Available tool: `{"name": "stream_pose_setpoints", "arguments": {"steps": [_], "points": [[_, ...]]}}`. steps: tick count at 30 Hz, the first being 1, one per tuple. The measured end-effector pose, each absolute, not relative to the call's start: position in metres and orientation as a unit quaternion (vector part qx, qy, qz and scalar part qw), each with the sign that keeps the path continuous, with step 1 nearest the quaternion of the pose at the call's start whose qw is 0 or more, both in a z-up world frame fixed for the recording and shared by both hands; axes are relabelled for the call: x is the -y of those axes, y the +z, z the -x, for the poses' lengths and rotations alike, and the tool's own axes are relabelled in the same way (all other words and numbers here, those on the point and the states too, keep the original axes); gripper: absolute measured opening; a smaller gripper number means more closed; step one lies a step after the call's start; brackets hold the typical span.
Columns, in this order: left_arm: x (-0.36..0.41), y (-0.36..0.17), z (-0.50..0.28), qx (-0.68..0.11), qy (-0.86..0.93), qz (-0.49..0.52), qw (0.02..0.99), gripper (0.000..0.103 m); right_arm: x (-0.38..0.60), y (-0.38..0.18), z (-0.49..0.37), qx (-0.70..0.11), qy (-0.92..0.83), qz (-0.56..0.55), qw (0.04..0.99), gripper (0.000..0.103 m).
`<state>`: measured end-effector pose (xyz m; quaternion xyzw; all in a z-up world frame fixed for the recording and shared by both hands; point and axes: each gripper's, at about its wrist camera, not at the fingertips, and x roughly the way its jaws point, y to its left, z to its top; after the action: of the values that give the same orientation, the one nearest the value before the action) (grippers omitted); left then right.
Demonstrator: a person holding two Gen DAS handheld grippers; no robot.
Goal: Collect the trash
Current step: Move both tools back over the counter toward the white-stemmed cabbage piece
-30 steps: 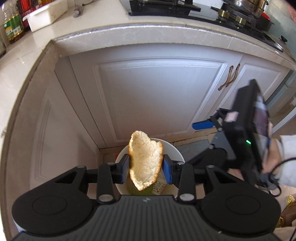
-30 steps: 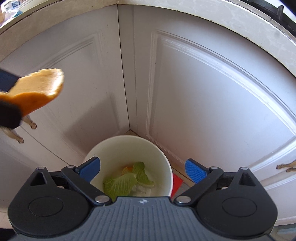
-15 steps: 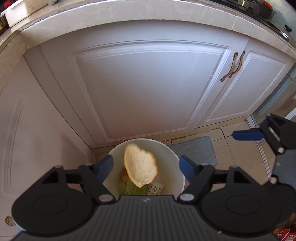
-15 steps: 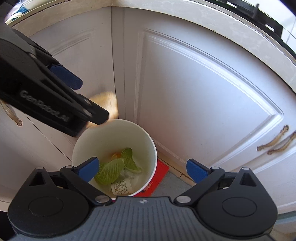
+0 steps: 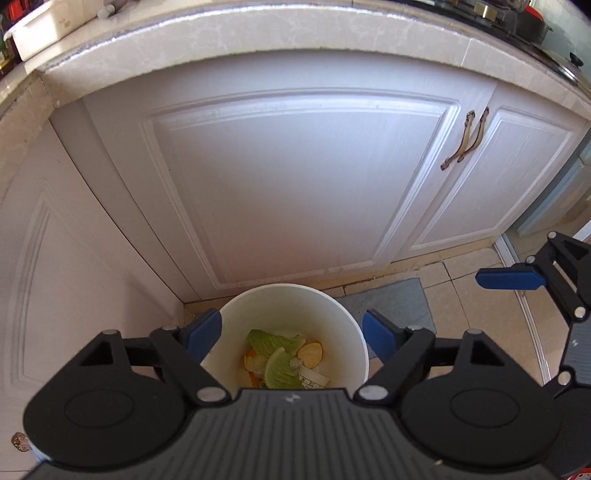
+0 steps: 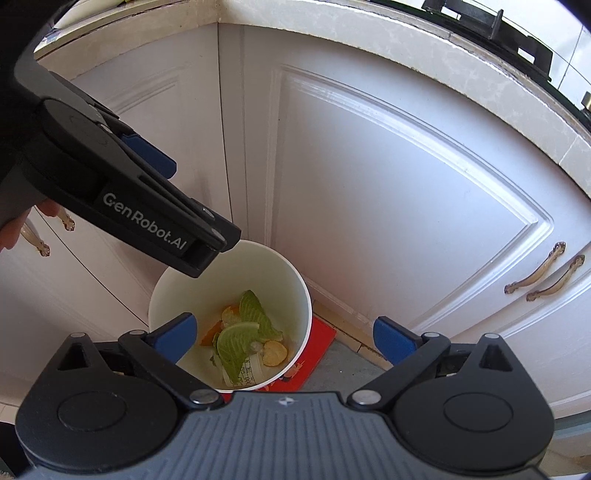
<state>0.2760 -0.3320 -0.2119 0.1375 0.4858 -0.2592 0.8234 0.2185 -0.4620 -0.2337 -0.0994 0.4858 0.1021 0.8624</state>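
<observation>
Home kitchen. Pale marble-look stone countertop (image 5: 295, 33) runs above white panelled cabinet doors (image 5: 295, 184) with ornate bronze-coloured curved handles (image 5: 465, 140). Black gas hob (image 6: 491, 22) sits on countertop edge. White rectangular plastic tub (image 5: 44, 29) stands on counter at left. Beige floor tiles (image 5: 472, 266) below, grey mat (image 5: 391, 302) beside white round bin (image 5: 295, 295) holding green leaf scraps and orange peel (image 6: 243, 328).

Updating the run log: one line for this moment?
left gripper: open, empty | right gripper: open, empty | peel: in white bin
</observation>
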Motion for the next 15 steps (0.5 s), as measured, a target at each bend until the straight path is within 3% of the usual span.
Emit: {"name": "stream_pose_setpoints", "arguments": {"steps": [15], "points": [[0.289,-0.125,-0.247,-0.453,-0.252,-0.123,0.846,0.084,0.445,-0.183,-0.214,-0.468,0.118,0.111,0.869,0.103]]}}
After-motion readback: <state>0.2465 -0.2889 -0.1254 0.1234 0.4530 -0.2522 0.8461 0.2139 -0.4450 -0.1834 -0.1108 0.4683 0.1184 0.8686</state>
